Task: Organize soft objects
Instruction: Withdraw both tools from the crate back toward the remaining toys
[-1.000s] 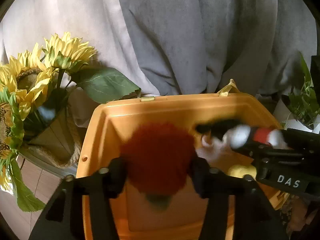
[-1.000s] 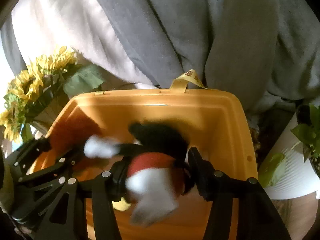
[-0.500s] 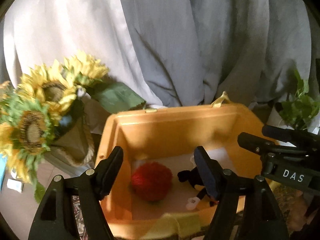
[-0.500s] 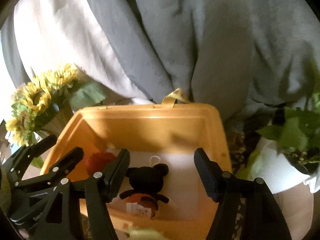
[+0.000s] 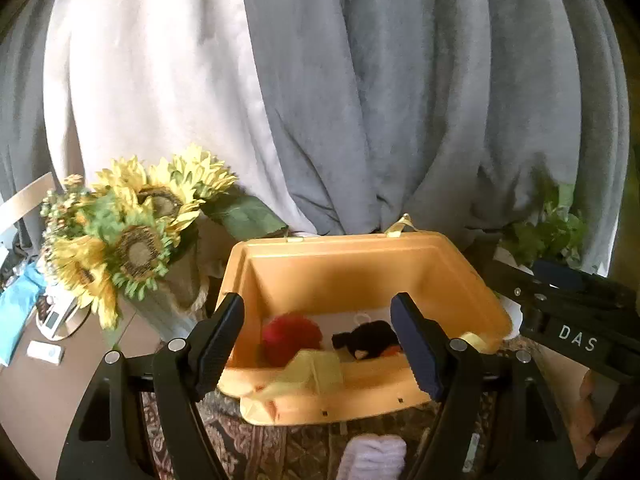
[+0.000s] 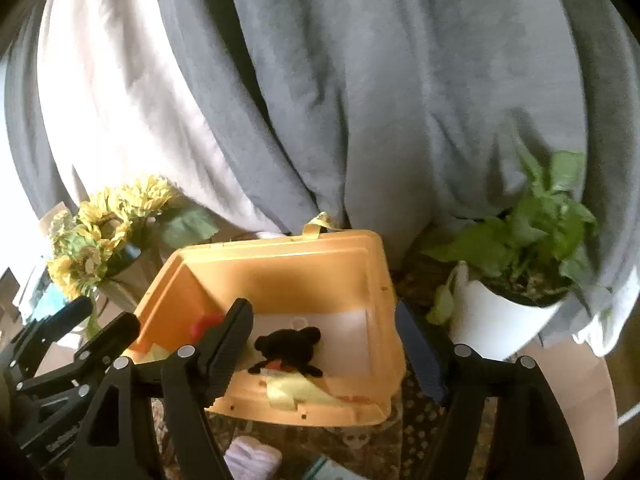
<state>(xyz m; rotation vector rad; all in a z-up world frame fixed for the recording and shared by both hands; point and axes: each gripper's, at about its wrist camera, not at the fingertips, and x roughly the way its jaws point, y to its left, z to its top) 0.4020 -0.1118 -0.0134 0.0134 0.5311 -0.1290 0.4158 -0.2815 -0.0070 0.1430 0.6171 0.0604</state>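
Released, both toys (image 5: pixel 290 334) now lie inside bin (image 5: pixel 360 276).

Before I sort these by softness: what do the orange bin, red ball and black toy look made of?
Orange bin: likely rigid plastic; smooth moulded walls with a soft sheen. Red ball: fuzzy, matte, probably yarn or plush. Black toy: matte plush fabric, apparently; fuzzy outline, rounded ears.

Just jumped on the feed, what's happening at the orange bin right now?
Both grippers are open and empty above the orange bin: the left gripper and the right gripper. Inside lie a red fluffy ball and a black plush toy, side by side. A yellow cloth drapes over the near rim. A pale purple item waits outside on the patterned cloth.
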